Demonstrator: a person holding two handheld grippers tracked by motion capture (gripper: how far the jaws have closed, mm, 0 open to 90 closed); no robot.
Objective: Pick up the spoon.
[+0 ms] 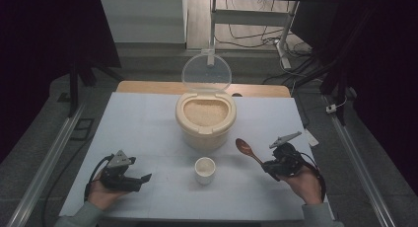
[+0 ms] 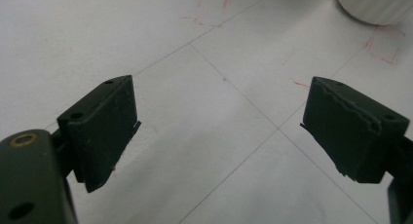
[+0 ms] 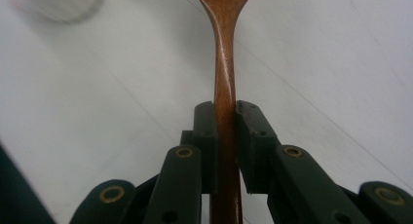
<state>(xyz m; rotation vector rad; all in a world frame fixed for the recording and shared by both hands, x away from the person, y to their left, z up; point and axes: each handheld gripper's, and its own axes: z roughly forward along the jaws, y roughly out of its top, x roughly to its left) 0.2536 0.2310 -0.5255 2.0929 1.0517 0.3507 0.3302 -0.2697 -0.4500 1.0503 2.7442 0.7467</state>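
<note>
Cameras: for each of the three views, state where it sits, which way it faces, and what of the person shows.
High view: above the person's side, facing forward and down on the table; both hands show, with the left gripper and right gripper.
Left gripper view: rides the left gripper, facing bare table between open jaws.
Right gripper view: rides the right gripper, looking along the clamped wooden spoon.
Shared: the white cup shows in all three.

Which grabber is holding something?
The right gripper: its jaws pinch the wooden spoon handle. The left gripper is open, holding nothing.
</note>
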